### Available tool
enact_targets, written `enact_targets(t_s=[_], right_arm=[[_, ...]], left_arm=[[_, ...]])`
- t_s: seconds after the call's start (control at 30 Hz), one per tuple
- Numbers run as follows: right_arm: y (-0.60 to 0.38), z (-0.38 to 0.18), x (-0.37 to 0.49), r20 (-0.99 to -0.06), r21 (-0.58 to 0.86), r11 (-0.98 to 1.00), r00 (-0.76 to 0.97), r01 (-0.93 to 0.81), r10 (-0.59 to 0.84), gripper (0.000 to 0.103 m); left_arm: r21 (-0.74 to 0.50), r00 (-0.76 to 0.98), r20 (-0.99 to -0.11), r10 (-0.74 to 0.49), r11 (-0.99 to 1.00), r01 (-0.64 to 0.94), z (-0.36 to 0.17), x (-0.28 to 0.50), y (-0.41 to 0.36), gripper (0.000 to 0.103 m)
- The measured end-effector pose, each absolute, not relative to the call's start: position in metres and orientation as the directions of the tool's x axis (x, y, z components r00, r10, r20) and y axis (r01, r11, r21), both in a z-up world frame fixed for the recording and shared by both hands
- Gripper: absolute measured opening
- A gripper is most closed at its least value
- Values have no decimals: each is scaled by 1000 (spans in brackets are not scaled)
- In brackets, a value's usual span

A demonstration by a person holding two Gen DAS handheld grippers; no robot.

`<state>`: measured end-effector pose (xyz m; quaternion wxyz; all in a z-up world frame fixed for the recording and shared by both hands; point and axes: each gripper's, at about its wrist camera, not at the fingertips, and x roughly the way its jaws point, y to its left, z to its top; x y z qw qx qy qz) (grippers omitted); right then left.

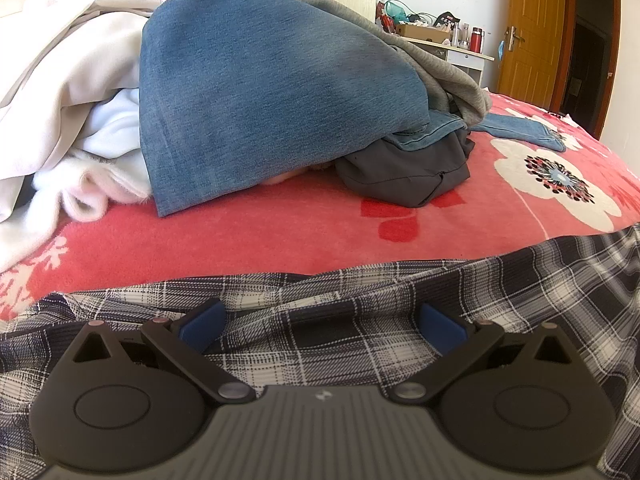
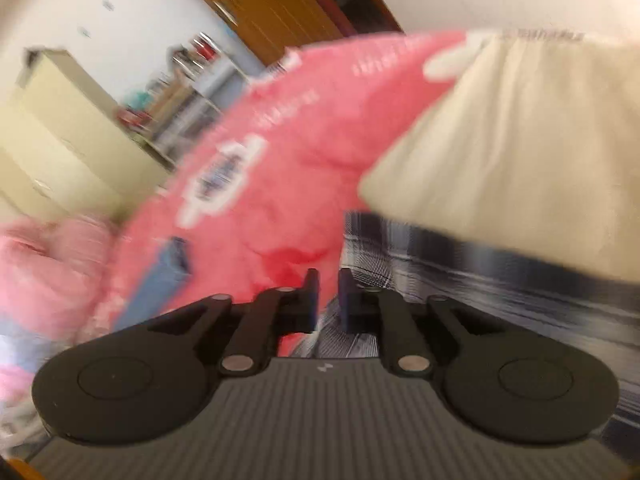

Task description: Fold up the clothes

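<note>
Jaws of the left gripper (image 1: pixel 322 322) are being held wide open over the plaid garment (image 1: pixel 360 320); the right gripper (image 2: pixel 329 300) is nearly closed, gripping nothing visible, in a blurred view.

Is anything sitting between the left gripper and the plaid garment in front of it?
Nothing visible. The left gripper is open directly over the plaid garment, its fingers straddling a raised fold. The blue denim piece lies farther back on the red blanket.

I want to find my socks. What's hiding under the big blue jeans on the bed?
Under the jeans a dark grey garment pokes out on one side, white clothes on the other, all on the red blanket. Whatever lies deeper is covered, so socks can't be seen.
</note>
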<state>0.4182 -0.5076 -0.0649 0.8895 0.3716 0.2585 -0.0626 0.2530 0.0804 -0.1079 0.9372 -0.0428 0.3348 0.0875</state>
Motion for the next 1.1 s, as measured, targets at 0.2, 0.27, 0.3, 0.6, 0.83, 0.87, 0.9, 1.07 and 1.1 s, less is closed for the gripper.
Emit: enact_targets(t_s=[0.2,0.27,0.3,0.6,0.83,0.87,0.9,1.07,1.1], right_arm=[[-549,-19,273,-529,595,722,849,354,19,35],[-559,-29,245,-574,587,704,819,400,13,36],[-564,-36,234,-596,586,691,803,423,14,36],[-545,-112,248,-562,721,585,808,371,180,38],[-526,-122,281,-532,673,670,834,312,146,24],[-524,-120,282,-530,657,689,837,307,133,3],[-523,-116,281,-529,637,707,841,306,112,3],[-529,-118,273,-523,661,675,846,328,101,3],[-530,-119,271,-522,668,666,847,333,100,2]], left_arm=[[-8,756,-638,144,981,-194,-108,254,78,103],[-2,754,-640,148,981,-194,-109,255,77,103],[1,753,-641,149,981,-194,-109,255,77,103],[16,747,-646,157,981,-193,-109,256,75,103],[27,744,-647,164,981,-193,-109,257,74,103],[26,744,-648,164,981,-193,-109,257,74,103],[26,744,-648,164,981,-193,-109,257,74,103],[27,743,-649,164,981,-192,-109,257,74,103],[27,742,-650,163,981,-192,-109,257,74,103]])
